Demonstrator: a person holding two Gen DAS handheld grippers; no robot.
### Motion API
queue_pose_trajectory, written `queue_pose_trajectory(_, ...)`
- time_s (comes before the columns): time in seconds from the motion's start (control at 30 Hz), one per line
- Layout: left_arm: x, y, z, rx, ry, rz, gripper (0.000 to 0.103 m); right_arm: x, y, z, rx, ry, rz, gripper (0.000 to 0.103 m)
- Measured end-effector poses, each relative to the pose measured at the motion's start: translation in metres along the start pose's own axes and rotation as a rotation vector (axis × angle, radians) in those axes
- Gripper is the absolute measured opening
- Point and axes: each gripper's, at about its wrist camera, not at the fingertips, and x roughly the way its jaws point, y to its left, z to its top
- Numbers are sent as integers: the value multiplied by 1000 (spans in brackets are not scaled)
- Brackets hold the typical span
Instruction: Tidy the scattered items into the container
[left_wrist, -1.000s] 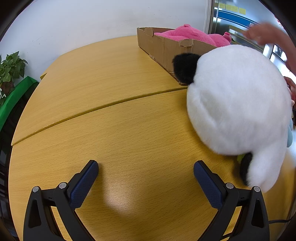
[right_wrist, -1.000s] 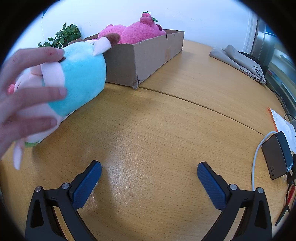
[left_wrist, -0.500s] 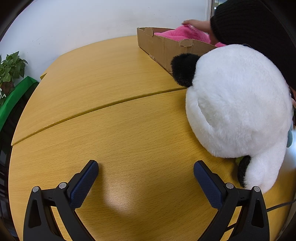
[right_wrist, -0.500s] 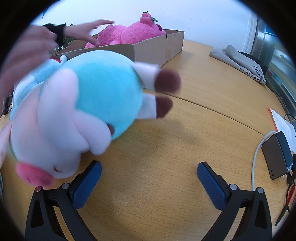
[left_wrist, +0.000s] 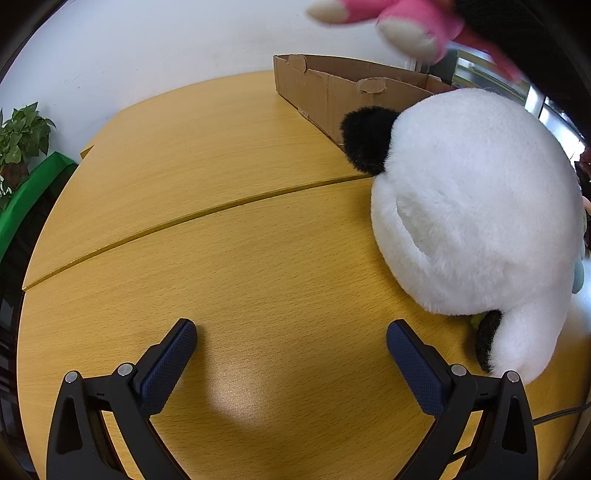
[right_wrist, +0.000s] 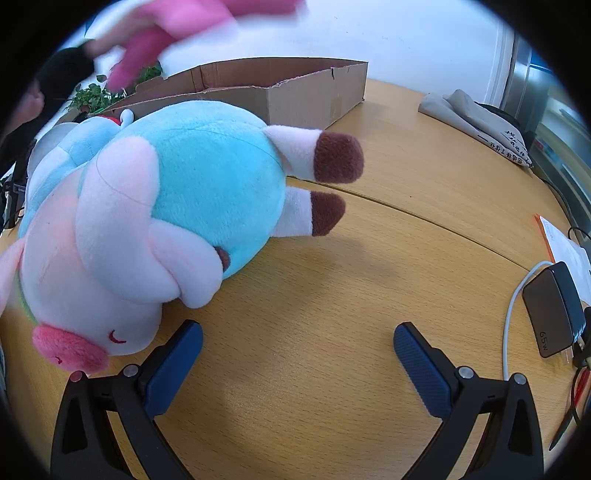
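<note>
Wooden table (left_wrist: 229, 266): left wrist view, two tan leaves meeting at a curved seam.
Left gripper (left_wrist: 291, 345): blue-padded fingers spread wide over bare wood, holding nothing.
Panda plush (left_wrist: 476, 206): white with black ears, lying by the table's right edge.
Cardboard box (left_wrist: 325, 90): behind the panda, toward the far edge.
Pink plush (left_wrist: 410, 22): blurred, in the air above the box.
Right gripper (right_wrist: 298, 345): right wrist view, fully parted, empty.
Blue-and-pink plush (right_wrist: 177, 206): on its side by the left edge, snout just beside the left finger (right_wrist: 173, 367).
Charger (right_wrist: 554, 317): near the right edge, white cable attached.
</note>
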Motion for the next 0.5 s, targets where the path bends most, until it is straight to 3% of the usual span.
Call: queue_pose_trajectory(0.5,0,1,0,-1,0,1,103,0,0,-1,-1,-1,0,103)
